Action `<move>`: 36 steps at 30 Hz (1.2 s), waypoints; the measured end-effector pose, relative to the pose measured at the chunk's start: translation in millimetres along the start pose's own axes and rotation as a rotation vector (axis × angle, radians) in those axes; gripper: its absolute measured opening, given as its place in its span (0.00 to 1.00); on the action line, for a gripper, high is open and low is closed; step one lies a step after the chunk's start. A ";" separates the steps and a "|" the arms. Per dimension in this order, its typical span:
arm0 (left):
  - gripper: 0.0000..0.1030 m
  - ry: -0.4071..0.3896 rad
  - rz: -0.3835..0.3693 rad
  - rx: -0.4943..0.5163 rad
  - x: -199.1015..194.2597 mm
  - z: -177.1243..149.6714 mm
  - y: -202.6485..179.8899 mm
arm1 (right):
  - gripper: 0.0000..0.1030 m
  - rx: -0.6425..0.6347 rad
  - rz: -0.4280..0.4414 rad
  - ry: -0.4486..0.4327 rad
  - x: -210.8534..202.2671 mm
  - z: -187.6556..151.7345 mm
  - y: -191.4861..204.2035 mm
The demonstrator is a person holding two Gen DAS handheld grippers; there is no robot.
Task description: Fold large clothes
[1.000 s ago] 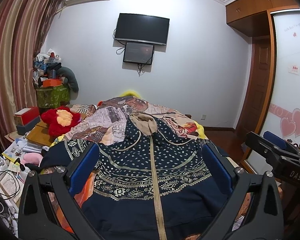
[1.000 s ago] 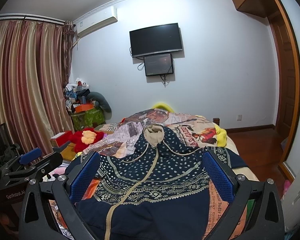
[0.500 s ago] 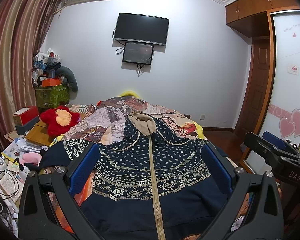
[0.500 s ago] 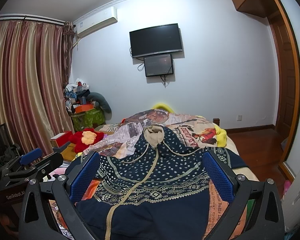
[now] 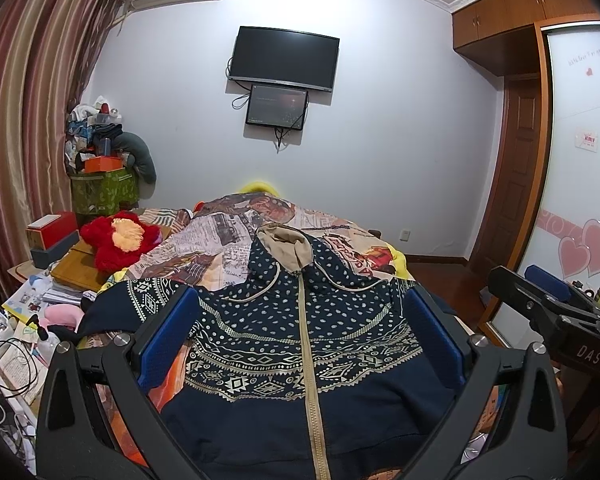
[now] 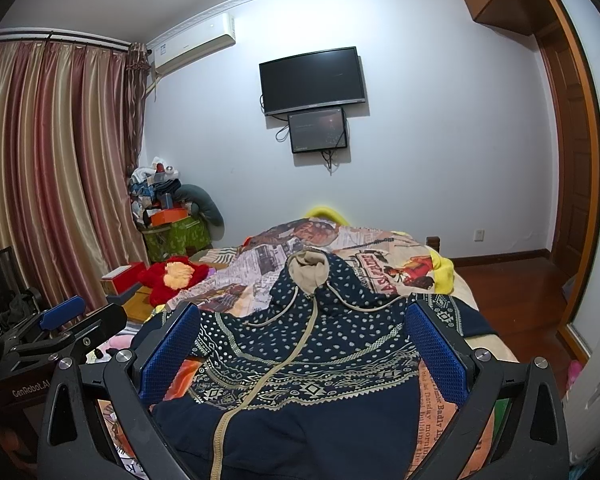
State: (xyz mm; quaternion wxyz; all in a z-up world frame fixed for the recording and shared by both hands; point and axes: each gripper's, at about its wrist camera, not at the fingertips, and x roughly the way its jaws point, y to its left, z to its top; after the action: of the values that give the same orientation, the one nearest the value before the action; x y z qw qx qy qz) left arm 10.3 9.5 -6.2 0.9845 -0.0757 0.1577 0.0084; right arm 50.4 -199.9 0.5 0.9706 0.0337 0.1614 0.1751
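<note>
A navy zip hoodie (image 5: 300,344) with beige patterns and a tan hood lies spread front-up on the bed, hood pointing to the far wall; it also shows in the right wrist view (image 6: 312,364). Its left sleeve (image 5: 128,300) stretches left, its right sleeve (image 6: 456,314) stretches right. My left gripper (image 5: 300,336) is open and empty, held above the hoodie's lower body. My right gripper (image 6: 304,344) is open and empty, above the same part. Each gripper shows in the other's view, the right gripper at the right side (image 5: 548,304) and the left gripper at the left side (image 6: 56,328).
The bed has a printed newspaper-pattern cover (image 5: 236,236). A red plush toy (image 5: 118,240) and boxes sit on a side table at left, with cluttered books and cables (image 5: 16,344) below. Curtains (image 6: 48,168) hang left, a wardrobe (image 5: 580,180) stands right, wooden floor (image 6: 512,280) lies beyond.
</note>
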 end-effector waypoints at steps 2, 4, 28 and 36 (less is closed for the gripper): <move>1.00 0.000 0.001 0.000 0.0 0.0 -0.1 | 1.00 0.000 0.000 0.001 0.5 0.1 -0.1; 1.00 -0.001 0.001 0.000 0.2 0.1 0.3 | 1.00 0.001 0.000 0.002 0.5 0.1 -0.3; 1.00 0.065 0.121 -0.025 81.4 19.2 103.1 | 1.00 -0.031 -0.020 0.126 110.0 11.0 -5.3; 1.00 0.232 0.283 -0.148 159.1 8.3 212.4 | 1.00 -0.079 -0.015 0.288 221.9 10.6 -5.1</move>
State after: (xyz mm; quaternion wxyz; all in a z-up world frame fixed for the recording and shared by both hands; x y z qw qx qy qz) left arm 155.4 219.4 -79.2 0.9405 -0.1254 0.2782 0.1493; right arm 252.2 -126.9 -56.9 0.9392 -0.0314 0.2923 0.1773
